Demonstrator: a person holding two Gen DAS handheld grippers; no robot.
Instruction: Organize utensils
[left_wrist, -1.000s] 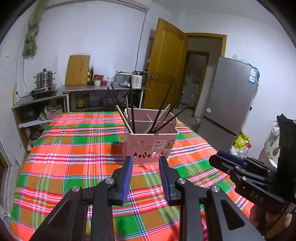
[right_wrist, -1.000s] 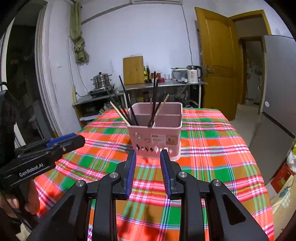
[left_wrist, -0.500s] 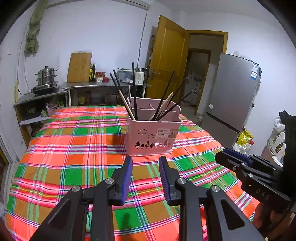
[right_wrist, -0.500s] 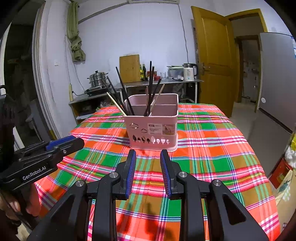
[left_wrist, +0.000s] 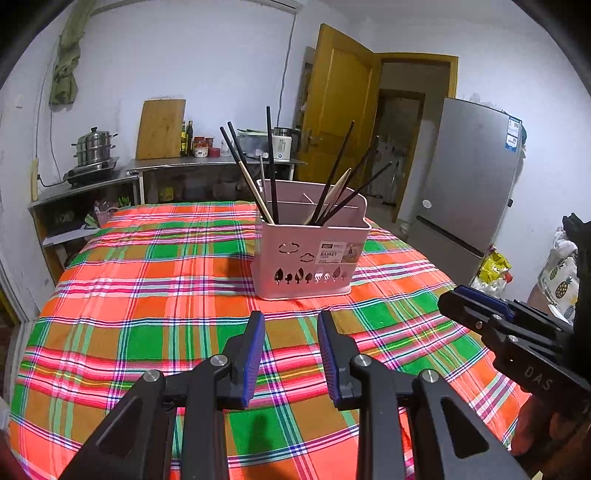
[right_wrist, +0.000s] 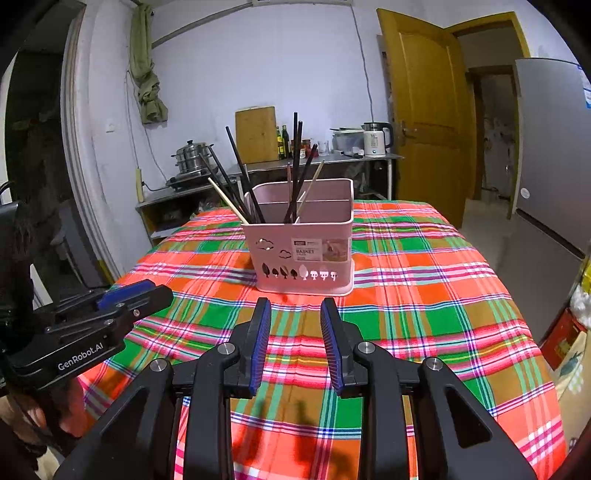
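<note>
White plastered walls (left_wrist: 207, 59); open yellow wooden door (right_wrist: 424, 110) – grey steel fridge (left_wrist: 469, 184) beside it. Steel counter (left_wrist: 207, 164) along back wall – bamboo cutting board (left_wrist: 160, 129), stacked steel steamer pot (left_wrist: 94, 146), white electric kettle (right_wrist: 375, 140).

1. Basket (left_wrist: 310, 254) sits on desk (left_wrist: 147, 295), at 12 o'clock from both grippers.
2. Chopsticks (left_wrist: 271, 177) stand in basket, leaning toward 10 and 2 o'clock.
3. Left gripper (left_wrist: 291, 325) and right gripper (right_wrist: 295, 314) near basket, apart from it.
4. Counter (left_wrist: 207, 166) behind desk; fridge (left_wrist: 465, 184) at 2 o'clock.
</note>
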